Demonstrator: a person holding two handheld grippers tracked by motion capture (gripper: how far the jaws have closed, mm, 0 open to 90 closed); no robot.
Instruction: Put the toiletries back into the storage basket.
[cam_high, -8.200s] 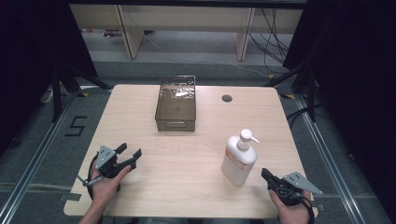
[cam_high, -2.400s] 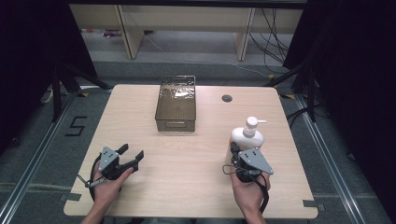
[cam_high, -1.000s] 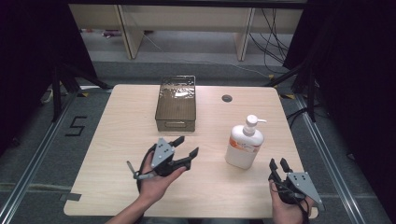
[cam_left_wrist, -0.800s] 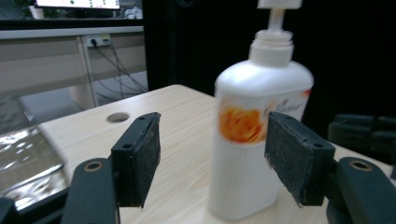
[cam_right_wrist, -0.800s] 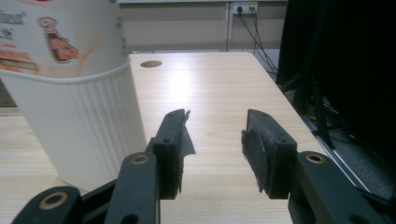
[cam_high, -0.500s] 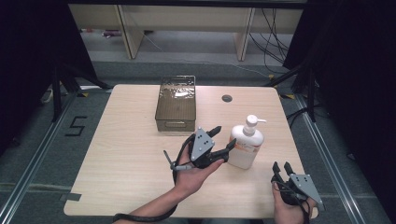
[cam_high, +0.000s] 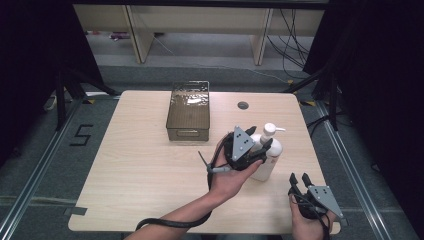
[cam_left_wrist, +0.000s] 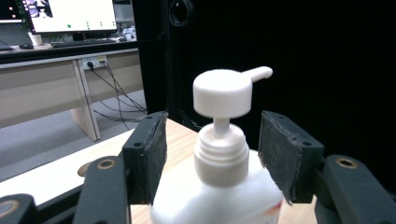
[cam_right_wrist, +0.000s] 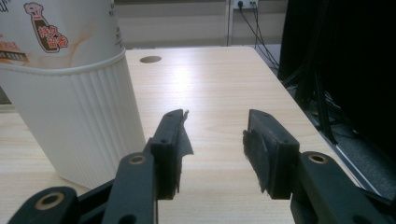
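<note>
The left claw (cam_left_wrist: 212, 154) straddles the ribbed neck of the white plastic pump bottle (cam_left_wrist: 223, 154), jaws just closing, pads not yet touching it. The bottle stands upright on the pale wooden worktop (cam_high: 140, 165), toward its right side. The right claw (cam_high: 300, 179) rests half-open and empty near the front right corner. A brown lidded tin box (cam_high: 188, 110) sits farther back.

Numeral 5 taped on the floor (cam_high: 81, 135), Chinese characters printed on the pump bottle (cam_right_wrist: 51, 32)

Pump bottle (cam_high: 267, 157) right of the box (cam_high: 189, 111) — both on the table (cam_high: 135, 170).
</note>
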